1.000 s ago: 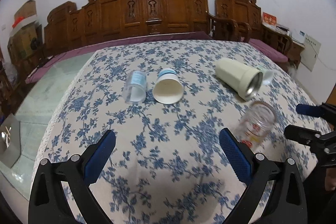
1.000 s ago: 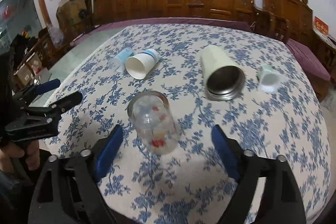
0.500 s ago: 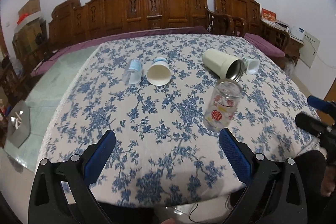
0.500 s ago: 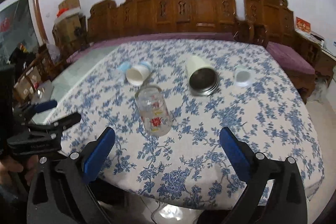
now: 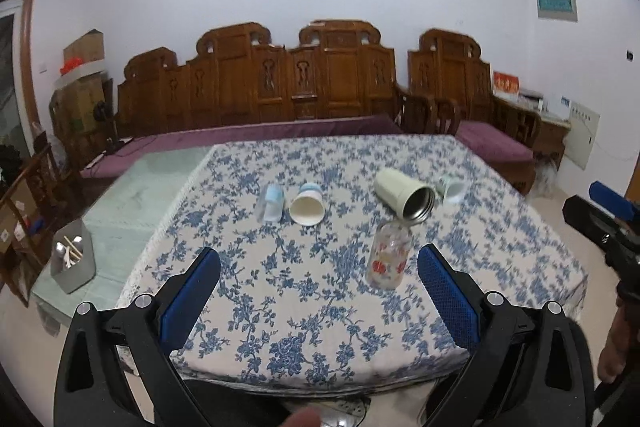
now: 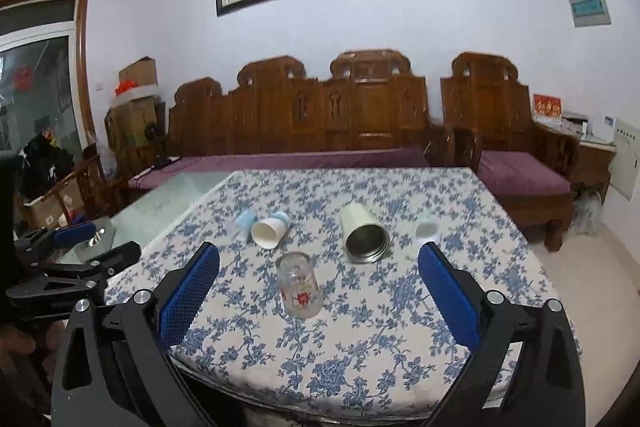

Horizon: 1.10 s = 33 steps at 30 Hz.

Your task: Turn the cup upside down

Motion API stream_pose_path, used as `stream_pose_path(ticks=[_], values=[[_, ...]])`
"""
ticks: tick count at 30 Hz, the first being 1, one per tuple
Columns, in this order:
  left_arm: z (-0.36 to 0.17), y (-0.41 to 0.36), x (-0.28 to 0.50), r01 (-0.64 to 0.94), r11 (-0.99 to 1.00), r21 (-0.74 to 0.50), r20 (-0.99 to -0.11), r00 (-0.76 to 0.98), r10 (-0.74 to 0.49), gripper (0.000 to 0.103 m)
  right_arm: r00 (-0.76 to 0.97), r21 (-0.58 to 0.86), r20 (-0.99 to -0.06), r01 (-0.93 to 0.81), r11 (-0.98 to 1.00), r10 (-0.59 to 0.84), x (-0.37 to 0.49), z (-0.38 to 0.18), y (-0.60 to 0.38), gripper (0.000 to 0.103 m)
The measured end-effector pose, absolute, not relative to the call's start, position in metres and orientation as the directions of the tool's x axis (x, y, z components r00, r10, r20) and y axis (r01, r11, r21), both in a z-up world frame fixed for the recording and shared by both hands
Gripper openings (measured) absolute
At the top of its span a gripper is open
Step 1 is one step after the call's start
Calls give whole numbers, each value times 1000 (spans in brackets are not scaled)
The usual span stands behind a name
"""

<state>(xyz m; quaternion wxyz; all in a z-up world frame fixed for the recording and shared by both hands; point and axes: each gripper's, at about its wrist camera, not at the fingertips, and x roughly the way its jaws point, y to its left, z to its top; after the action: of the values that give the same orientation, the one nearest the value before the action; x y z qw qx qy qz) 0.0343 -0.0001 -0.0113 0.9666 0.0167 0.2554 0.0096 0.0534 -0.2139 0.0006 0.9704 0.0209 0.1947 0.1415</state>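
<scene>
A clear glass cup with red print stands on the blue-flowered tablecloth, with what looks like its wider end down; it also shows in the right wrist view. My left gripper is open and empty, held back off the table's near edge. My right gripper is open and empty too, back from the near edge. Each gripper shows at the side of the other's view: the right one, the left one.
On their sides lie a white paper cup, a small clear cup, a cream steel tumbler and a small pale cup. A grey holder stands at left. Carved wooden benches stand behind the table.
Both grippers have pulled back and up from the table, open and empty. The glass cup stands where it was, now farther away in both views.
</scene>
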Motion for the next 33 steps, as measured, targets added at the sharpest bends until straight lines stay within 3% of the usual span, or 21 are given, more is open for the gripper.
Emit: stream_pose_path(ticks=[33], values=[[1, 0, 14, -20, 1000, 21, -453, 891, 28, 95, 894, 102, -350, -260, 960, 279, 43, 3, -221, 100]])
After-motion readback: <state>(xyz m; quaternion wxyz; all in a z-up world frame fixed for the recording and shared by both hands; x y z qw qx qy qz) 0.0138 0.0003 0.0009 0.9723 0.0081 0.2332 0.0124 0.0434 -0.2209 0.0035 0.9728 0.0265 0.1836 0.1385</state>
